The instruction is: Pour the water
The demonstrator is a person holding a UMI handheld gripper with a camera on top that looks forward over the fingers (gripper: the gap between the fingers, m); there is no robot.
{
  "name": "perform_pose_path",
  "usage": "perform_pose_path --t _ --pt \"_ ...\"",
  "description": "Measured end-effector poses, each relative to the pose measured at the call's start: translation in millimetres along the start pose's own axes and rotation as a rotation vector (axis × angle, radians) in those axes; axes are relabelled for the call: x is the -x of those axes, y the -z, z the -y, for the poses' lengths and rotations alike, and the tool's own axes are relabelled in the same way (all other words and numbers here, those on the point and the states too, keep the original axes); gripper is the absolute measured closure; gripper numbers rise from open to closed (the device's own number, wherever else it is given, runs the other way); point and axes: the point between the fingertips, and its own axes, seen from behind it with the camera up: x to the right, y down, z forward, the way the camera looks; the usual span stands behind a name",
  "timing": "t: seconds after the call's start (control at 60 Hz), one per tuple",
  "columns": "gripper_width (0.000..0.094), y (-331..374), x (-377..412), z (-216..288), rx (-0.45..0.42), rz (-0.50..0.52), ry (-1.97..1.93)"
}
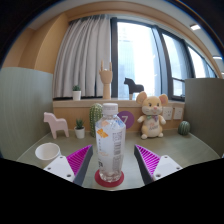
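A clear plastic water bottle (109, 140) with a white cap and a label stands upright on a red coaster (110, 180) on the grey table. It stands between my gripper's (110, 160) two fingers, with a gap at each side. The fingers are open, and their magenta pads (76, 160) flank the bottle without touching it. A white bowl (47, 152) sits on the table ahead to the left of the fingers.
Beyond the bottle, a stuffed toy animal (151, 114) sits on the table. A pink toy figure (55, 124), small potted plants (80, 129) and a green cactus-like object (96, 115) stand further back. A window sill with figurines (106, 78) and curtains lies behind.
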Motion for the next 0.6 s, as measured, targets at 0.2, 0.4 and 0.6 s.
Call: perform_pose_path --t 0.2,0.4,0.6 --pt "0.0101 63.5 19.5 -46.7 0.091 0.04 -0.045" --pt "0.0103 128.7 40.6 -78.3 0.165 0.054 -0.054" --pt "0.0086 171.7 44.3 -59.7 0.134 0.063 -0.044"
